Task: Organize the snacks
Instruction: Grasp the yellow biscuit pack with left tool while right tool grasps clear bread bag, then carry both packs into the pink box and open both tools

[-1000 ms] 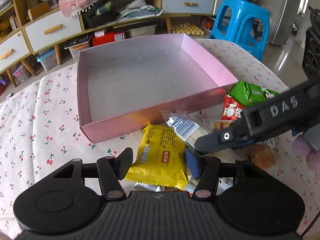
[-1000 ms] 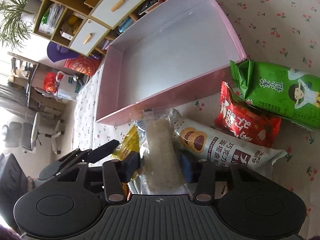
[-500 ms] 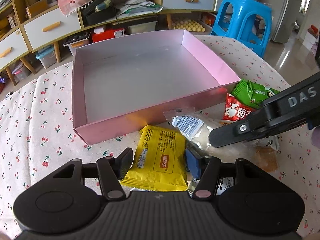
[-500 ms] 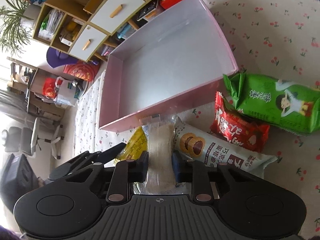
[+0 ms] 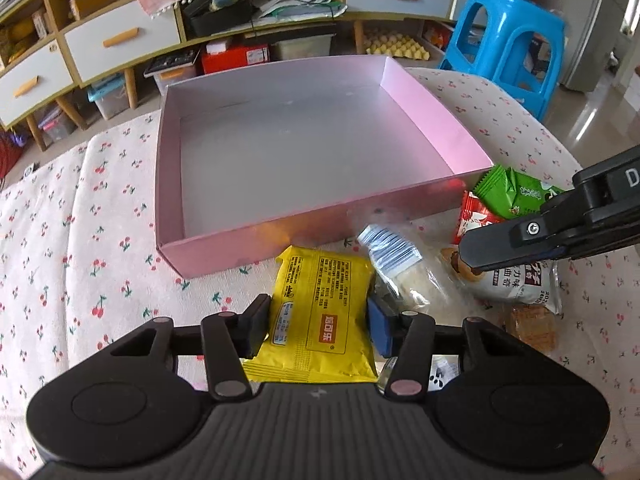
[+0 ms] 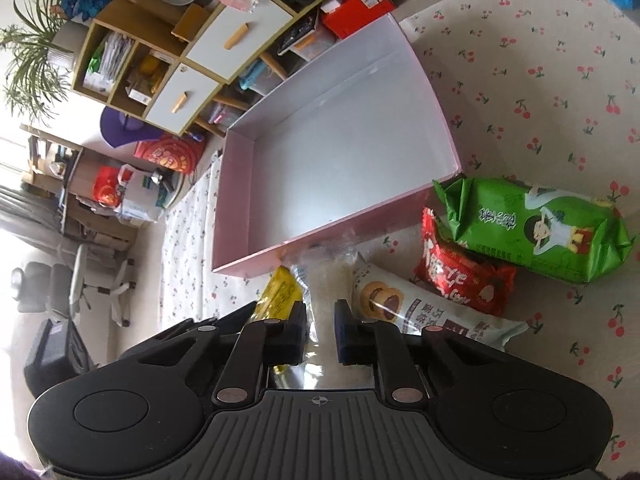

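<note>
A shallow pink cardboard box (image 5: pixel 416 98), rectangular with a pale smooth floor, sits empty on a soft cloth (image 5: pixel 80 216) printed with small cherries. Crinkly snack packets lie just in front of it. The left gripper (image 5: pixel 320 316) has its jaws closing around a flat yellow foil packet (image 5: pixel 324 312), its pads at the packet's edges. The right gripper (image 6: pixel 320 330) is clamped tight on a clear plastic packet (image 6: pixel 330 276) (pale, crumbly contents). Beside these lie a white cookie packet (image 6: pixel 420 308), a red packet (image 6: pixel 464 276) and a puffy green bag (image 6: pixel 536 228).
</note>
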`<state>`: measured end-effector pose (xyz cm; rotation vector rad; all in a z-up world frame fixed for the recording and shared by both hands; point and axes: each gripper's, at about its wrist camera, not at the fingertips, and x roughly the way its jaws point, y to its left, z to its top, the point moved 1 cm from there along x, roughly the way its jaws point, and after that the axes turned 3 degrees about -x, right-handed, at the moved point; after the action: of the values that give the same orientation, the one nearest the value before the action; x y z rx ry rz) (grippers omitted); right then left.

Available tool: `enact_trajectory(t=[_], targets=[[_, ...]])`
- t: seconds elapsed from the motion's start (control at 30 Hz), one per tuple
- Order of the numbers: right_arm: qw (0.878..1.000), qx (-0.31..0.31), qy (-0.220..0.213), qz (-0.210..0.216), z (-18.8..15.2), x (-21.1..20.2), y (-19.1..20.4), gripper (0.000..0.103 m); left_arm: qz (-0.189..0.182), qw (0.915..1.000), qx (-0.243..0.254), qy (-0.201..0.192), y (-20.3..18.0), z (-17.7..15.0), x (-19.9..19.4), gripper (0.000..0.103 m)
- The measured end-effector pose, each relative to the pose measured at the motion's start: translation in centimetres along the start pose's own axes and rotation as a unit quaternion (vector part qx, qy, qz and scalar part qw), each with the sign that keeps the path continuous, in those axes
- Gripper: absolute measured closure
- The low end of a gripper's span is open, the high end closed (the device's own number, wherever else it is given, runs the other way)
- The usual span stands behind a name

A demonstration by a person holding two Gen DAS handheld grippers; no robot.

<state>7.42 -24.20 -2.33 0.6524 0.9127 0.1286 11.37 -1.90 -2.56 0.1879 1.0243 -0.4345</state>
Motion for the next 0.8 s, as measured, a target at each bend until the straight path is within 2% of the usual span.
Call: enact_trajectory(t=[0.07, 0.17, 0.37, 0.47, 0.53, 0.6, 0.67, 0.8], targets=[[1.000, 0.005, 0.006, -0.005, -0.1, 0.4, -0.1, 0.082, 0.003, 1.0000, 0.001, 0.003, -0.1, -0.1, 0.0, 0.056], [1.000, 0.002, 0.018, -0.021, -0.3, 1.3, -0.1, 0.069, 0.013, 0.9999, 0.000, 0.003, -0.2, -0.2, -0.2, 0.056], [0.996, -0.063, 0.023, -0.057, -1.4, 3.3, 2.3, 0.054, 0.017, 0.9995, -0.027, -0.002, 1.0, -0.3, -1.1, 0.056], [0.991, -0.107, 0.017, -0.085, -2.2, 4.3, 3.8, 0.055, 0.024, 0.9990, -0.038, -0.002, 1.4, -0.5, -1.3, 0.056], [0.986, -0.131, 0.017, -0.103, -2.8, 5.0, 4.5, 0.067, 0.026, 0.9987, -0.045, -0.001, 1.8, -0.6, -1.4, 0.056], [0.983, -0.146, 0.008, -0.112, -3.1, 5.2, 4.9, 0.069, 0.021, 0.9981, -0.057, -0.001, 2.1, -0.7, -1.6, 0.056], [0.984, -0.140, 0.006, -0.108, -3.2, 4.8, 5.1, 0.071, 0.017, 0.9977, -0.064, -0.007, 2.4, -0.6, -2.1, 0.056], [0.991, -0.115, 0.002, -0.069, -2.8, 2.9, 5.2, 0.072, 0.002, 0.9967, -0.076, -0.030, 2.6, -0.1, -3.5, 0.056]])
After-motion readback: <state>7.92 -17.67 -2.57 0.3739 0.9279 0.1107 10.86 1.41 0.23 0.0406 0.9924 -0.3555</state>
